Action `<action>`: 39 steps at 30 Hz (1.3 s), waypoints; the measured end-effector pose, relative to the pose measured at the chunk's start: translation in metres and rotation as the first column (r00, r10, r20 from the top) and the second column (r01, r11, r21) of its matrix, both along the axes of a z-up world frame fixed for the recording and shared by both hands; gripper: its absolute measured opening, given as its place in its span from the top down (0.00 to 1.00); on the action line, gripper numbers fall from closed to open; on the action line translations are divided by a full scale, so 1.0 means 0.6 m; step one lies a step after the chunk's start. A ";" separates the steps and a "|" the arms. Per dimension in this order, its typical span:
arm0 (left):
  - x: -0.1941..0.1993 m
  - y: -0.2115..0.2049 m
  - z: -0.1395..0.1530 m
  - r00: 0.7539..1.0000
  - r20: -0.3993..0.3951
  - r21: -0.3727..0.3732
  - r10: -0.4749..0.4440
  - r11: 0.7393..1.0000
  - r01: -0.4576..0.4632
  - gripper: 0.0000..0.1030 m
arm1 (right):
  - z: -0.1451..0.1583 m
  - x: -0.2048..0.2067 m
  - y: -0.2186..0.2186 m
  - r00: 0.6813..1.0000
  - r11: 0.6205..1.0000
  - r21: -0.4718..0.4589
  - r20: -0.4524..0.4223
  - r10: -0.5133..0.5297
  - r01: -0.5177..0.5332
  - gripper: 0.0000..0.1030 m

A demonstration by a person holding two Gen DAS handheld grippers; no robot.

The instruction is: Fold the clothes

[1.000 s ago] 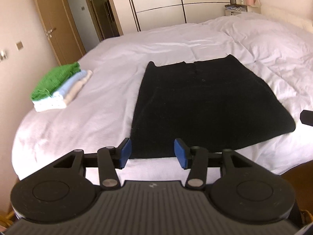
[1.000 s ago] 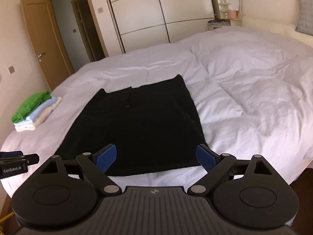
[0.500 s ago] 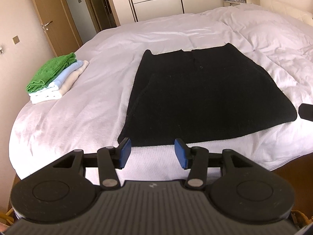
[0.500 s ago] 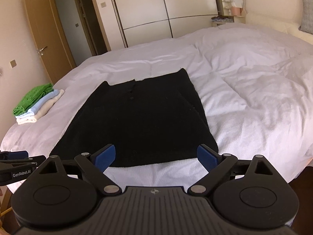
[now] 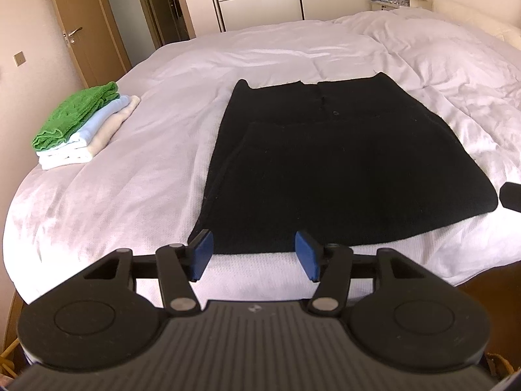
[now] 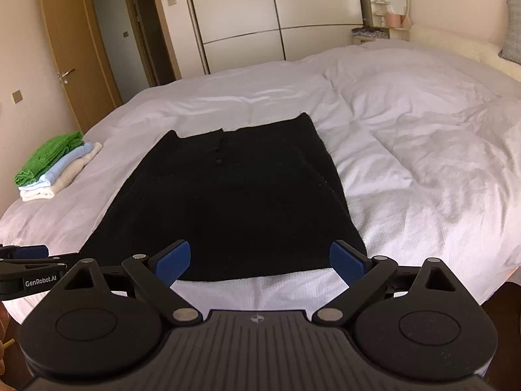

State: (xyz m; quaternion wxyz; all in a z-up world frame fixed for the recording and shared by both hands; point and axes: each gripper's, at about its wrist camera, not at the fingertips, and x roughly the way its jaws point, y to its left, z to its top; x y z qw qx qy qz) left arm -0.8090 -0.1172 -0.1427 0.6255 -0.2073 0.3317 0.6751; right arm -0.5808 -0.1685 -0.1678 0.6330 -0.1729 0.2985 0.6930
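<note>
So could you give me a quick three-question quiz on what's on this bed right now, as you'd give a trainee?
1. True or false: the black garment lies spread flat on the white bed.
2. Which colour tops the folded pile? A red, B green, C black.
3. Is anything held between the fingers of the left gripper or the right gripper?

Key: 1 true. 2 B. 3 No, both stand open and empty near the garment's near edge.
</note>
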 end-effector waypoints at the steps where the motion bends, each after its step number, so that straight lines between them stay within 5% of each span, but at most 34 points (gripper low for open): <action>1: 0.001 0.005 -0.002 1.000 -0.001 -0.003 -0.002 1.000 0.002 0.49 | -0.001 0.002 0.003 1.000 1.000 -0.001 -0.002 -0.003 0.003 0.08; 10: 0.004 0.044 -0.024 0.999 0.005 -0.018 -0.037 0.999 0.037 0.49 | -0.030 0.015 0.045 1.000 0.998 -0.056 -0.010 -0.019 0.018 0.08; 22: -0.044 0.079 -0.065 0.996 -0.083 -0.039 -0.026 0.999 0.023 0.45 | -0.057 0.046 0.078 0.998 0.994 -0.093 0.014 -0.054 0.055 0.08; 27: -0.069 0.053 -0.080 0.978 -0.156 0.008 -0.136 0.990 0.139 0.45 | -0.070 0.062 0.079 0.997 0.993 -0.093 0.040 -0.068 0.071 0.08; 30: -0.077 0.018 -0.103 0.909 -0.321 0.042 -0.267 0.954 0.296 0.45 | -0.081 0.087 0.066 0.993 0.998 -0.043 0.112 -0.041 0.046 0.08; 32: -0.080 -0.007 -0.130 0.811 -0.459 0.024 -0.363 0.907 0.420 0.45 | -0.090 0.098 0.053 0.982 1.000 -0.012 0.189 -0.001 0.003 0.08; 34: -0.083 -0.031 -0.160 0.682 -0.581 -0.018 -0.445 0.844 0.535 0.44 | -0.106 0.099 0.040 0.946 0.998 0.008 0.317 0.061 -0.067 0.08; 37: -0.087 -0.044 -0.202 0.527 -0.686 -0.085 -0.501 0.775 0.627 0.44 | -0.137 0.080 0.029 0.838 0.978 -0.015 0.514 0.186 -0.208 0.09; 39: -0.091 -0.037 -0.228 0.451 -0.735 -0.121 -0.507 0.751 0.649 0.42 | -0.162 0.058 0.024 0.716 0.951 -0.044 0.648 0.261 -0.307 0.11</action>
